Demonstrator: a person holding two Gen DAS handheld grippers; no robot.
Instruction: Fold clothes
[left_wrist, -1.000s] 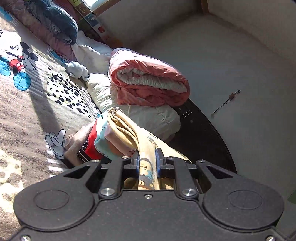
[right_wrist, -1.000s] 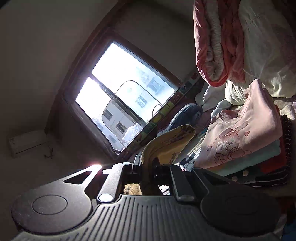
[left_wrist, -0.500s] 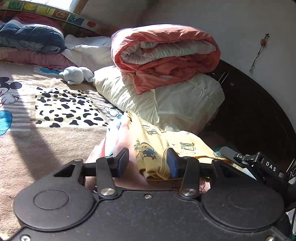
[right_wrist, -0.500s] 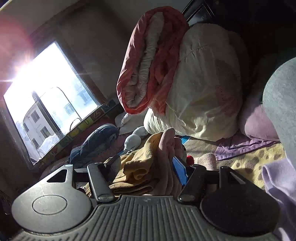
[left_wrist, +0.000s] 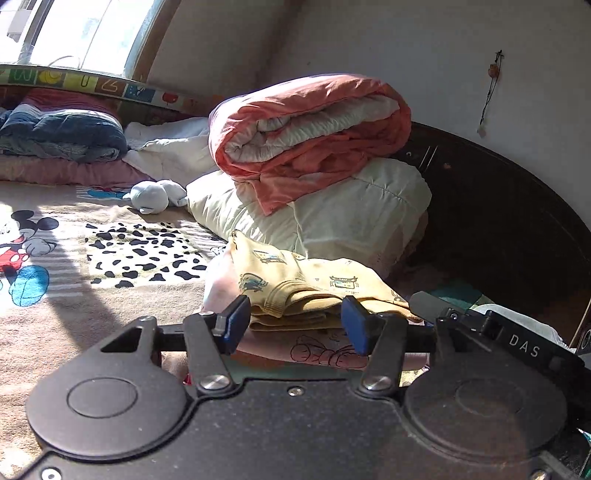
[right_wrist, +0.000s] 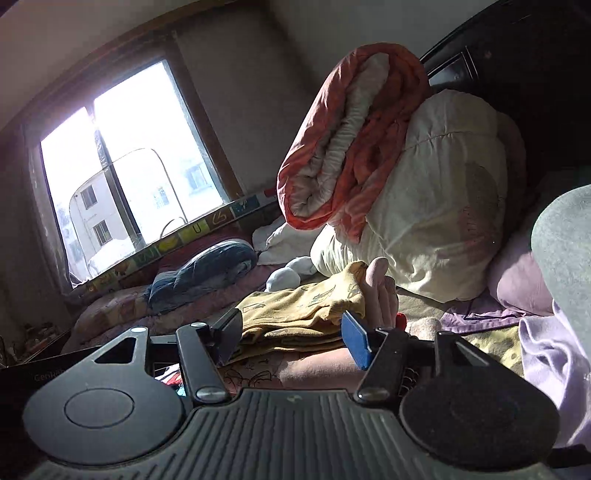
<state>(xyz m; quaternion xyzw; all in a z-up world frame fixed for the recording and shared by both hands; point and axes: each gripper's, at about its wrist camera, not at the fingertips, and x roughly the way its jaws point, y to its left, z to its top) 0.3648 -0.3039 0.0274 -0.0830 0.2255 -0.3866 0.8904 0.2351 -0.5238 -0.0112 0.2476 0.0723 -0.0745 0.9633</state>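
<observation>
Left wrist view: the left gripper (left_wrist: 291, 325), clamped on the yellow printed garment (left_wrist: 295, 284) a second ago, is now opened wide; bare blanket (left_wrist: 122, 295) is seen at lower left. The right gripper (right_wrist: 291, 334) is likewise opened, nothing held.

Ahead: the folded yellow garment (left_wrist: 295, 284) is lying on the clothes stack (left_wrist: 321, 347) right before your spread jaws, blocking a straight push.
Behind it: the cream quilt (left_wrist: 332, 218) and the rolled orange quilt (left_wrist: 306, 129) on top are walling off the far side.
Left: the bed cover (left_wrist: 122, 258) is lying flat, giving you room.
Right: the dark headboard (left_wrist: 498, 221) is closing that side.
Far left: the blue bedding (left_wrist: 62, 136) is sitting well apart.
</observation>
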